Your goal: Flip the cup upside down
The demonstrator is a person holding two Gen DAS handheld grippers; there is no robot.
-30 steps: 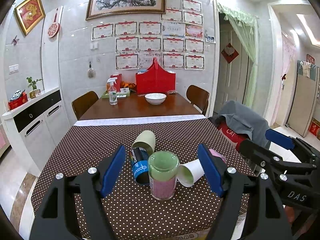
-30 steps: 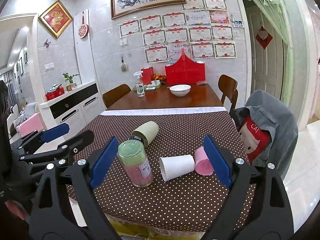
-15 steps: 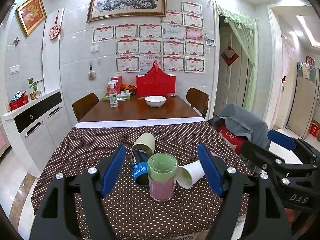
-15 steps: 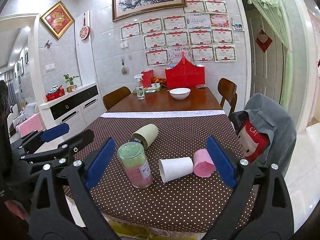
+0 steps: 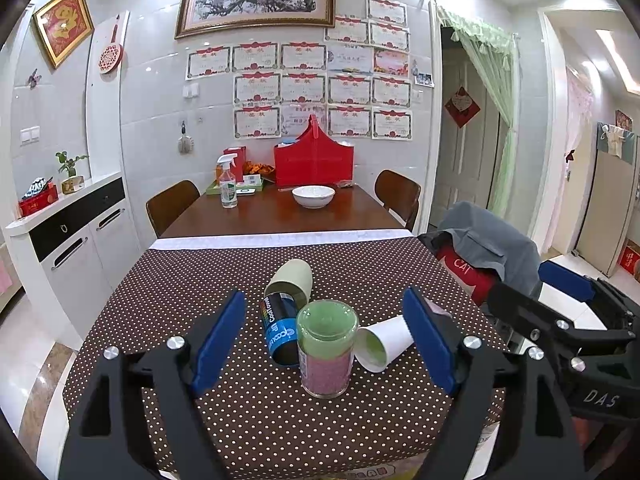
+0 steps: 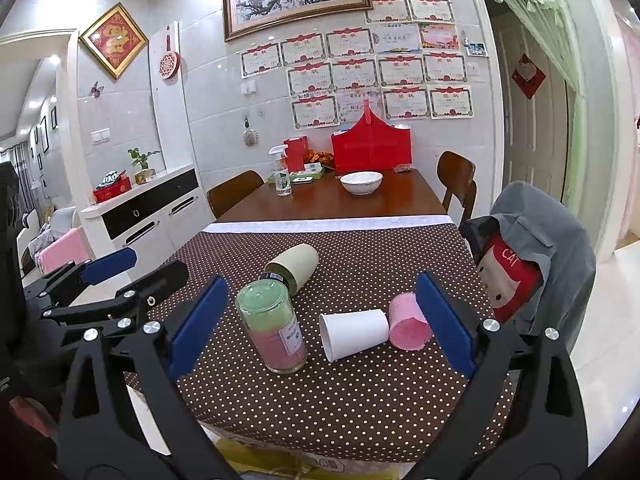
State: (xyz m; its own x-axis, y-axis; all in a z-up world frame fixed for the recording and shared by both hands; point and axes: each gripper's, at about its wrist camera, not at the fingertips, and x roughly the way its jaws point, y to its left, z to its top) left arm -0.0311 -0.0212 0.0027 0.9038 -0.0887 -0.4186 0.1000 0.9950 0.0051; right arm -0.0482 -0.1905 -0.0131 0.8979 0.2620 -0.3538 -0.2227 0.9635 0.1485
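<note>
Several cups lie on their sides on the brown dotted tablecloth. A white paper cup lies with its mouth toward me. A pink cup lies right of it. A beige cup lies farther back. A glass jar with a green lid stands upright, with a dark blue can lying behind it. My left gripper is open and empty, short of the jar. My right gripper is open and empty, short of the white cup.
A wooden table behind holds a white bowl, a spray bottle and a red bag. A chair draped with a grey cloth stands at the right. A white sideboard runs along the left wall.
Both grippers have drawn back and risen slightly, so the table objects sit a little lower and farther. Nothing on the table has moved.
</note>
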